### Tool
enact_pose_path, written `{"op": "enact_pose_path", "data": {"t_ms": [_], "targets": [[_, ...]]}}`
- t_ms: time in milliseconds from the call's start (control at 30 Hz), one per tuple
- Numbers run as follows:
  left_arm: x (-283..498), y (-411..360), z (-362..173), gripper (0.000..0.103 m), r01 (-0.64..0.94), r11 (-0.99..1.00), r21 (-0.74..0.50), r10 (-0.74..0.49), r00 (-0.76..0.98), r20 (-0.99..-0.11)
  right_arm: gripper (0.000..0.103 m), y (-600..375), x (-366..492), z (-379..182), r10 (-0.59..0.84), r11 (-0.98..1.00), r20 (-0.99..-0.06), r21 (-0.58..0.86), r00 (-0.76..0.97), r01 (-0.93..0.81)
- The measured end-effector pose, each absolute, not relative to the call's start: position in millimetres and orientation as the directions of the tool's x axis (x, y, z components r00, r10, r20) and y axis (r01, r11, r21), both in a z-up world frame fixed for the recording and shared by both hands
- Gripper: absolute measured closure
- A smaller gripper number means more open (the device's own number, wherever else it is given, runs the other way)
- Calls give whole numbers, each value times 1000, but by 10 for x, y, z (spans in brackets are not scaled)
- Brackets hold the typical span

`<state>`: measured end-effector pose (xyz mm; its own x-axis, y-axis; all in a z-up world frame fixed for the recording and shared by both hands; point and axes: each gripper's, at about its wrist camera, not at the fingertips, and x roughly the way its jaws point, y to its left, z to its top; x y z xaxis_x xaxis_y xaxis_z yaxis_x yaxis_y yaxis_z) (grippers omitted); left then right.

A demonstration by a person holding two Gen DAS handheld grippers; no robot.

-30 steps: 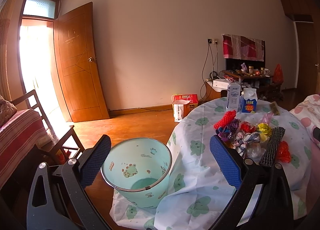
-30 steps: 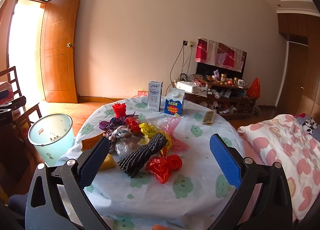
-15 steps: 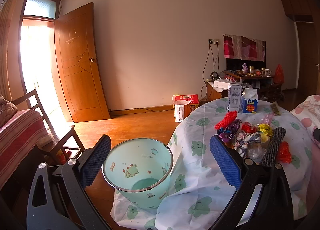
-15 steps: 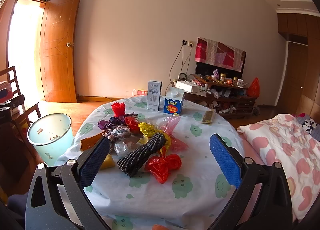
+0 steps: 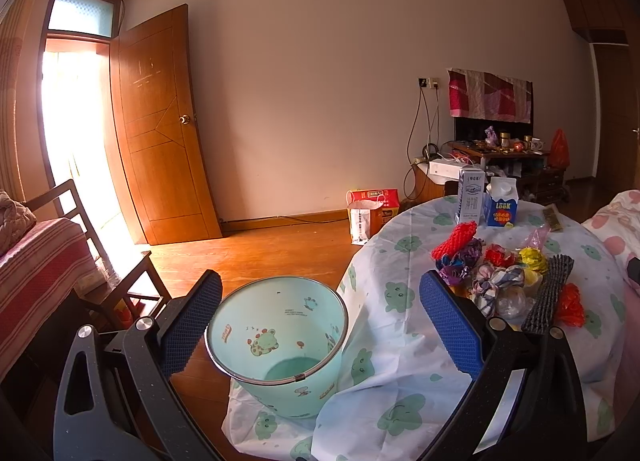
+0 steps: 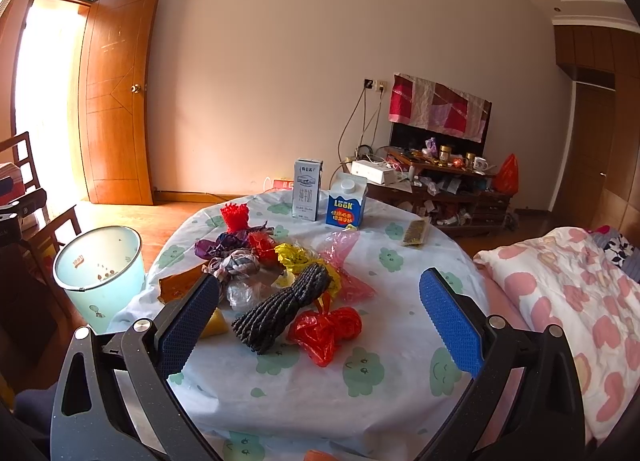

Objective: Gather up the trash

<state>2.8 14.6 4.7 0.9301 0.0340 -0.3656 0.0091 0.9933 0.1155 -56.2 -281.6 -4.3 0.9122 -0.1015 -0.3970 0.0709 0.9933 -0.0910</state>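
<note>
Trash pile [image 6: 280, 273] crowds the table [image 6: 400, 341] beside bin [image 5: 280, 341]; both jaws apart.

Near tablecloth [image 6: 320, 389] bare before parted right gripper [image 6: 320, 313]; trash pile [image 6: 280, 277] crowds centre; two cartons [image 6: 328, 197] block far edge; bin [image 5: 276, 341] mouth unobstructed.

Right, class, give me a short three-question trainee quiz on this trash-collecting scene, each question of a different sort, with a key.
1. True or false: the right gripper is shut on the red plastic bag.
2. Which piece lies nearest the right gripper's blue pads? A) milk carton B) dark knitted bundle C) red mesh
3. Fill in: the pale green bin stands on the ____, beside the table.

Key: 1 false; 2 B; 3 floor.
</note>
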Motion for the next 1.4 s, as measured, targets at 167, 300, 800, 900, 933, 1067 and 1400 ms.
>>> {"op": "enact_pose_path", "data": {"t_ms": [167,300,800,900,933,1067,1400], "targets": [[31,147,47,6,10,993,117,34,929,-368,5,-2841,-554,-46,-106,993,-396,-92,912,75],[33,158,48,6,9,993,117,35,929,-368,5,-2863,-543,-53,-109,993,-399,-92,910,79],[144,53,-136,6,23,990,136,34,913,-407,5,-3005,-420,-220,-151,988,-423,-103,893,119],[221,-43,-277,6,33,991,133,28,902,-430,5,-3129,-369,-352,-175,984,-440,-101,881,145],[256,-86,-341,6,42,990,132,21,897,-442,5,-3168,-354,-404,-186,982,-444,-105,877,155],[381,-290,-604,6,84,988,133,-9,875,-485,5,-3336,-262,-653,-228,974,-467,-126,854,191],[416,-864,-1026,6,233,962,140,-123,832,-541,11,-3577,-138,-959,-264,964,-482,-111,835,241]]}}
